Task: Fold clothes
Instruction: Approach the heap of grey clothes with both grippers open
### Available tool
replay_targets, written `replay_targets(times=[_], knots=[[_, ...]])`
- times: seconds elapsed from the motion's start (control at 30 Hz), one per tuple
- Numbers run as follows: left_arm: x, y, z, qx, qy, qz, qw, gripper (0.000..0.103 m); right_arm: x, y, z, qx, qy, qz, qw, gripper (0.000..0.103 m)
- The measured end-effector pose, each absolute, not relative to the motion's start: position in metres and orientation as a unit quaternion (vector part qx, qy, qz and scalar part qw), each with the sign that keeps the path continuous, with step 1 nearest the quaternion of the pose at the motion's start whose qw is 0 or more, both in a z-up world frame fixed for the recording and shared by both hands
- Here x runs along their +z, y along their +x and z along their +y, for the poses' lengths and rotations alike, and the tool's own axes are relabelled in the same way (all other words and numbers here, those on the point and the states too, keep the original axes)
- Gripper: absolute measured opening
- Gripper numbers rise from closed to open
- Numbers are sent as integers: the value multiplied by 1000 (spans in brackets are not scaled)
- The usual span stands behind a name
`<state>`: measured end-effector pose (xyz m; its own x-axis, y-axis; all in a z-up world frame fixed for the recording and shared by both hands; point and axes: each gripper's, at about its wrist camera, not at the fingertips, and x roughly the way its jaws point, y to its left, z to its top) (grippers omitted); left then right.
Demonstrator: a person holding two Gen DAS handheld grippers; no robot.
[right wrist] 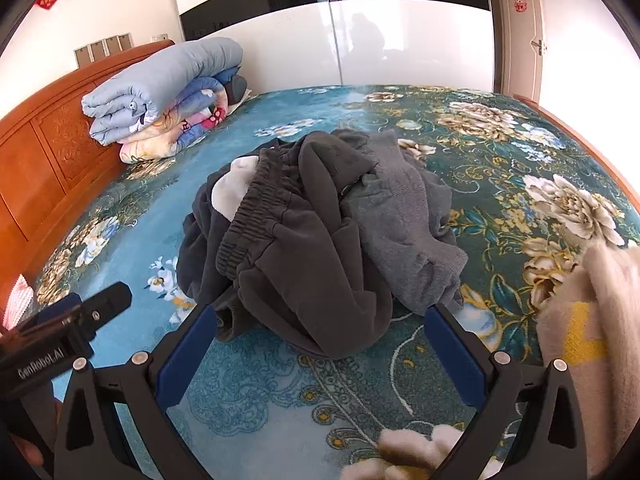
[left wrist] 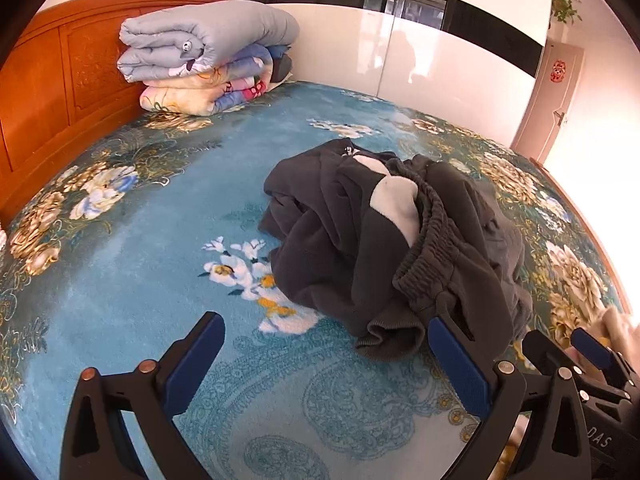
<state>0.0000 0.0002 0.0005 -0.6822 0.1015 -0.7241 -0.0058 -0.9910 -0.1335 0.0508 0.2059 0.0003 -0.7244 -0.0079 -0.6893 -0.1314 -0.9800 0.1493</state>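
A crumpled heap of dark grey clothes [left wrist: 384, 248] lies on the blue floral bedspread [left wrist: 152, 264]; it includes trousers with an elastic waistband [right wrist: 256, 220], a white piece [right wrist: 234, 190] and a lighter grey garment [right wrist: 404, 216]. My left gripper [left wrist: 326, 330] is open and empty, just short of the heap's near left edge. My right gripper [right wrist: 320, 322] is open and empty, its fingers either side of the heap's near edge. The right gripper also shows in the left wrist view [left wrist: 568, 346], and the left gripper in the right wrist view [right wrist: 96, 308].
Folded quilts [left wrist: 208, 56] are stacked against the wooden headboard [left wrist: 52, 92]. A cream and yellow fluffy garment [right wrist: 588, 320] lies on the bed at the right. A white wardrobe [right wrist: 400, 44] stands behind the bed, with a door [right wrist: 520, 32] to its right.
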Motion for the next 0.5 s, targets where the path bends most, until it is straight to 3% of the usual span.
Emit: replay_targets(times=[0.2,0.5], knots=[[-8,9,1,936,-345,-62,42,103,-7,44,198,917,-385,96,35,103],[-17,-3,-2,929,-360,-69,54,103,-13,31,196,914,-394,96,30,103]])
